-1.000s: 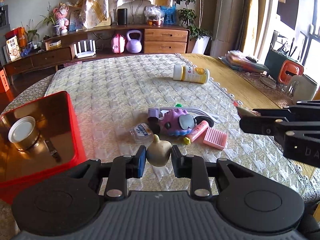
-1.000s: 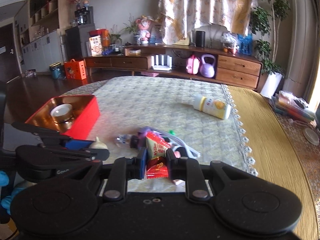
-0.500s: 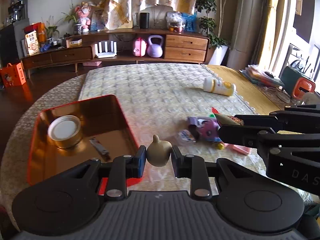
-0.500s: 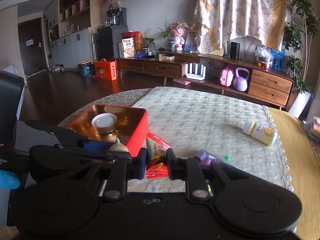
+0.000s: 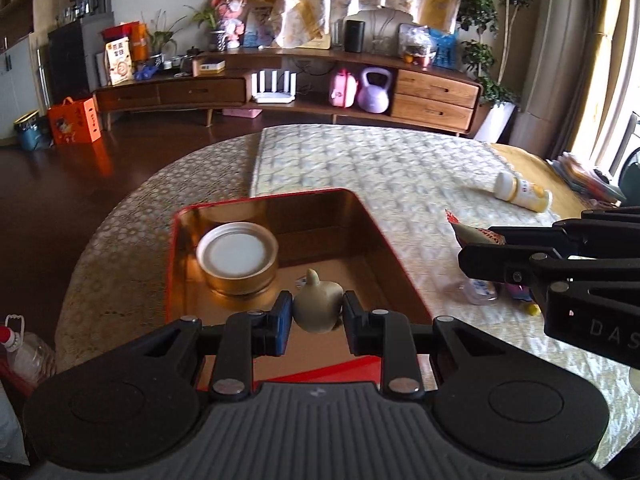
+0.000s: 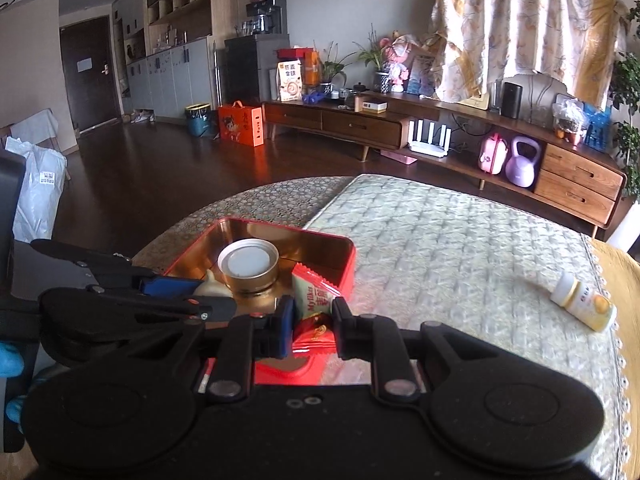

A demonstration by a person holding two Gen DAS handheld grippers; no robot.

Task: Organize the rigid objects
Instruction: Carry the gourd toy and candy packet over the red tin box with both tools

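Observation:
My left gripper (image 5: 317,313) is shut on a small beige gourd-shaped figurine (image 5: 318,311) and hangs over the near part of the red tin box (image 5: 384,236) with a gold inside. A gold jar with a white lid (image 5: 237,257) stands in the box. My right gripper (image 6: 313,320) is shut on a red and green snack packet (image 6: 316,304) above the box's near right corner (image 6: 347,268). In the left wrist view the right gripper (image 5: 472,246) comes in from the right with the packet (image 5: 466,232). From the right wrist, the left gripper (image 6: 200,292) shows at left with the figurine (image 6: 210,286).
A yellow and white bottle (image 5: 520,192) lies on the quilted cloth (image 5: 380,160) far right. A small clear bottle (image 5: 480,290) and other small items lie behind the right gripper. A plastic bottle (image 5: 24,356) stands off the table's left edge. A long wooden sideboard (image 6: 440,128) lines the far wall.
Both grippers have swung left from the pile of small items to over the red box, each still holding its object. The box has come to the middle of both views.

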